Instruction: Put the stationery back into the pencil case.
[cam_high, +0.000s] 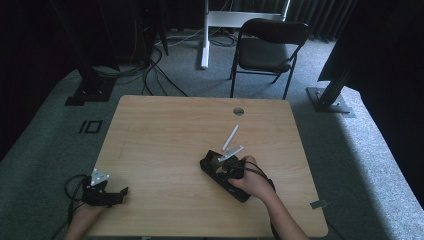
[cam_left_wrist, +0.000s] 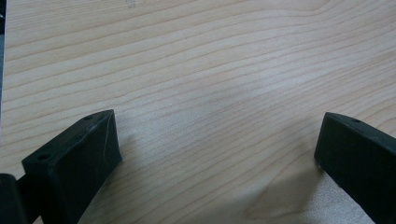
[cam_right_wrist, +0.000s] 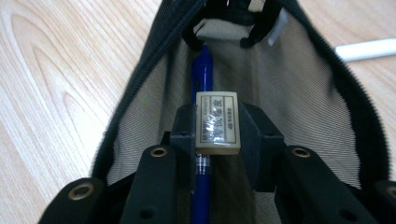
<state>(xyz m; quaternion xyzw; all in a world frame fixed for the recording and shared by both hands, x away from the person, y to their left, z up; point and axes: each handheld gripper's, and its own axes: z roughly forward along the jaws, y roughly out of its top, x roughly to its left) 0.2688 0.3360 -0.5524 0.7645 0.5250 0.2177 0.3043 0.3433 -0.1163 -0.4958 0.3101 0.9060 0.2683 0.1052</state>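
At the near left corner of the wooden surface (cam_high: 165, 130), the left hand-held gripper (cam_high: 121, 192) rests low with its jaws wide apart; in the left gripper view only bare wood grain lies between them. Toward the middle right, an open black pencil case (cam_high: 212, 167) lies on the surface, and the right hand-held gripper (cam_right_wrist: 218, 128) reaches into its mouth. Its jaws are clamped on a small cream eraser (cam_right_wrist: 218, 122) with a printed label, held just above a blue pen (cam_right_wrist: 201, 84) lying inside the mesh-lined case. Just beyond the case, a white pen (cam_high: 230, 138) lies on the surface.
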